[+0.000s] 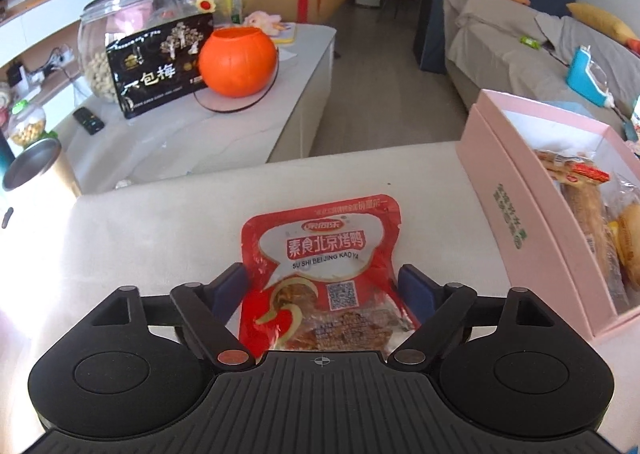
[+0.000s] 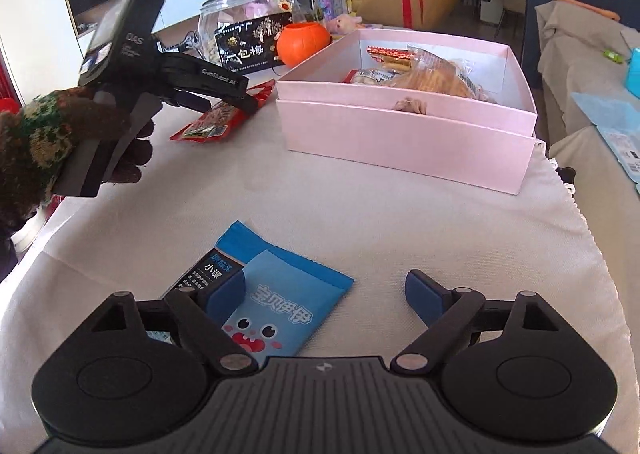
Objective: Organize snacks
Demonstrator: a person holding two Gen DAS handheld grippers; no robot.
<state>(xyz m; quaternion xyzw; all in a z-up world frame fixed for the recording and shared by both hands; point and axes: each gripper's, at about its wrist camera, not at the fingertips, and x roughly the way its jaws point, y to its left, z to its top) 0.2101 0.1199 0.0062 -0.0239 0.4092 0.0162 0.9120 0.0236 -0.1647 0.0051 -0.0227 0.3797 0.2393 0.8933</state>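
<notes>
Box (image 2: 404, 134) pink, open; wrapped snacks (image 2: 424, 74) inside, perhaps pastries

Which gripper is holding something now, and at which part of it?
The left gripper holds the red snack packet by its lower side edges. The right gripper is open and holds nothing.

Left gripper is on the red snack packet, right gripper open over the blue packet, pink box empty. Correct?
Not quite: the pink box isn't empty. The right wrist view shows wrapped snacks inside it. The rest holds: the left gripper straddles the red packet, and the right gripper is open over the blue packet.
</notes>
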